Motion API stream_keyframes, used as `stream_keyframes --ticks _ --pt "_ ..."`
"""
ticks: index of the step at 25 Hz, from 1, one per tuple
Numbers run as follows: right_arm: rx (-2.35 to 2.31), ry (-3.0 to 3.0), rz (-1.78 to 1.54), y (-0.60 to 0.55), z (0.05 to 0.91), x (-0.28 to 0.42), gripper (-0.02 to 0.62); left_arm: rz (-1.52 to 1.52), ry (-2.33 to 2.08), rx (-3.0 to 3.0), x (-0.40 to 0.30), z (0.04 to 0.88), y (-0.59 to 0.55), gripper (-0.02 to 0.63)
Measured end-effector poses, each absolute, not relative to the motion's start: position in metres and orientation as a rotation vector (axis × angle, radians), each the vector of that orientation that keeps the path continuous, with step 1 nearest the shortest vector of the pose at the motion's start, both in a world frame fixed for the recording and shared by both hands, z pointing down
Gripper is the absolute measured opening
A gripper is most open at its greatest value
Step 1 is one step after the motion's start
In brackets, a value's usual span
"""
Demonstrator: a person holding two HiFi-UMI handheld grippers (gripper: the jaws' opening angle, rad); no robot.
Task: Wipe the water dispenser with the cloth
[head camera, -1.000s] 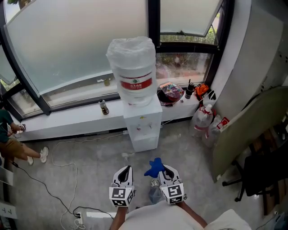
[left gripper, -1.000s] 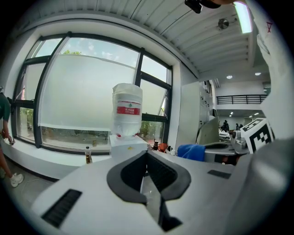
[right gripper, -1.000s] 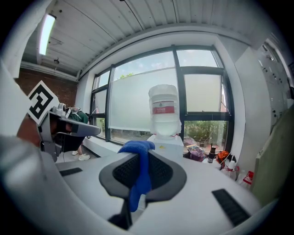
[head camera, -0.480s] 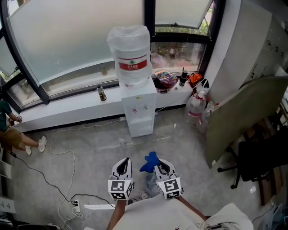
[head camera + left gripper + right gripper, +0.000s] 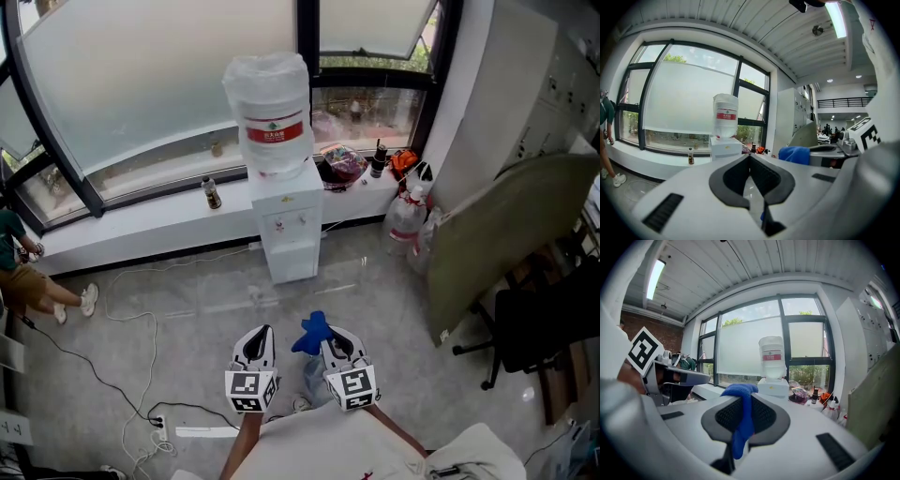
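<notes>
The right hand-held gripper (image 5: 334,341) is pinching the blue cloth (image 5: 742,425) between its jaws, with the cloth bunching above the tips. The left hand-held gripper (image 5: 750,159) is hanging just beside it, its jaws pressed together on nothing. Both are pointing toward the white water dispenser (image 5: 289,234), which is standing well apart against the windowsill (image 5: 141,239) and carrying a large bottle (image 5: 272,112).
</notes>
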State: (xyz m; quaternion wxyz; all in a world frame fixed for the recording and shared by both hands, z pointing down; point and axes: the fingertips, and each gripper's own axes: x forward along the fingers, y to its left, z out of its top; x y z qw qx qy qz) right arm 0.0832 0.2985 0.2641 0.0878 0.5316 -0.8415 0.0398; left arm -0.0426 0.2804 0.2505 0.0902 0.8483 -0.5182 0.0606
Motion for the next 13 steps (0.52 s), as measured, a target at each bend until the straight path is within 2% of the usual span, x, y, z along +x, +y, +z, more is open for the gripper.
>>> stream_keyframes --ticks 13 --pt "1.588 -2.496 0.103 0.3020 0.2624 0.0826 0.038 0.167 -1.519 2.537 -0.0363 0.2501 0.2840 0.012"
